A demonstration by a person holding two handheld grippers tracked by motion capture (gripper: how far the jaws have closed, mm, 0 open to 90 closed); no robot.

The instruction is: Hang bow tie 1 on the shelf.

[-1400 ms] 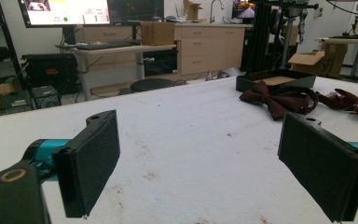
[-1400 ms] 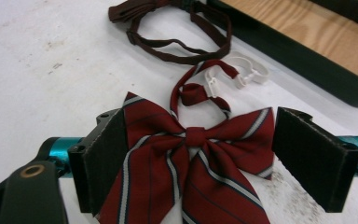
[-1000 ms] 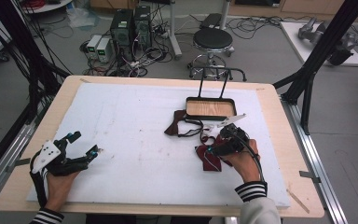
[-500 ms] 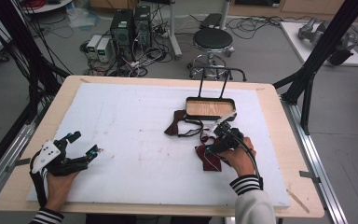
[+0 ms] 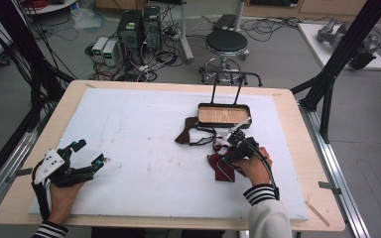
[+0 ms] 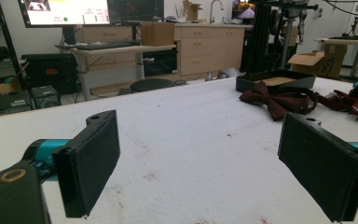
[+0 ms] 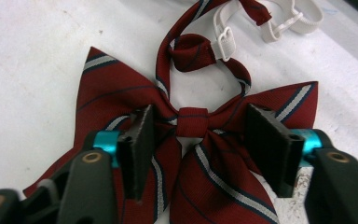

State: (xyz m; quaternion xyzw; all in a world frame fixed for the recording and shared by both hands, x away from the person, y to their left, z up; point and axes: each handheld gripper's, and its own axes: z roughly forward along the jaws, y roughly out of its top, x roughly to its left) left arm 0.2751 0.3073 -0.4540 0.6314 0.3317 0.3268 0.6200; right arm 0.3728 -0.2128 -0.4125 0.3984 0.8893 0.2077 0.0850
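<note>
Tongs on the left [image 5: 87,153] rest low on the counter [image 5: 144,148], held in the left hand [image 5: 62,191], jaws spread wide with nothing between them; in the left gripper view the two black pads [image 6: 91,165] stand well apart over bare white surface. Moving across to the middle, there's a dark bow tie [image 5: 186,131] lying flat, its strap trailing toward the tray [image 5: 224,115]. One tray, black-rimmed with a wooden floor, its wire handle standing upright at the far side. Just in front of the tray, near the right hand [image 5: 255,166], lies the striped bow tie [image 5: 223,168], red with pale stripes. So two bow ties in all, one tray, two pairs of tongs. The right tongs [image 5: 225,151] sit over the striped one, and their jaws have just been closing. In the right gripper view the pads [image 7: 140,140] flank the knot on either side, pressed down into the wings, a gap on each side of the knot; not clamped on it. The tie's strap loops away beyond the knot, white elastic and a buckle [image 7: 224,37] at its end.
</note>
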